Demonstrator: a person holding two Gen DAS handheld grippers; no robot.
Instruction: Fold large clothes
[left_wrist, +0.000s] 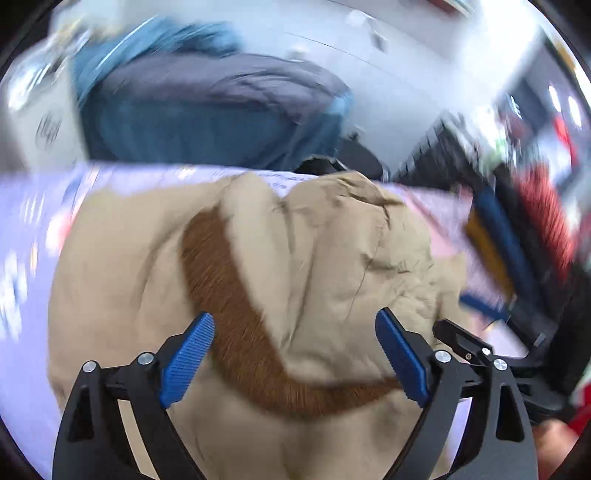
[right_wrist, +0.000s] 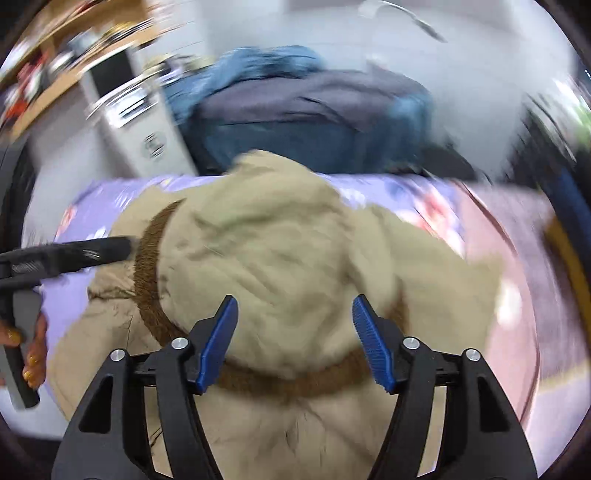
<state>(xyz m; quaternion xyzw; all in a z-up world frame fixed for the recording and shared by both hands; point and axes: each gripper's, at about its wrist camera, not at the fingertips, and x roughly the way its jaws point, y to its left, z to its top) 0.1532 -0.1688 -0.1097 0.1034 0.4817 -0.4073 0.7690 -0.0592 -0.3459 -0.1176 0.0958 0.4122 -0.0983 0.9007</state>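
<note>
While the beige coat (left_wrist: 314, 258) lies bunched on the lilac sheet (left_wrist: 29, 229), fur-trimmed hood (brown band) (left_wrist: 221, 295) uppermost, left gripper (left_wrist: 295, 354) and right gripper (right_wrist: 293, 343) hover spread wide, empty. Best pinch the hood's edge on both sides, then lay it flat.

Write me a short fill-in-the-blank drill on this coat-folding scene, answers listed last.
1. The beige coat has a hood trimmed with a band of ____ fur.
2. The left gripper has its blue fingers spread ____ above the coat.
3. The coat lies on a cloth whose main color is ____.
4. Beyond the coat, past the cloth's far edge, sits a pile of ____ clothing.

Answers: brown; open; lavender; blue
</note>
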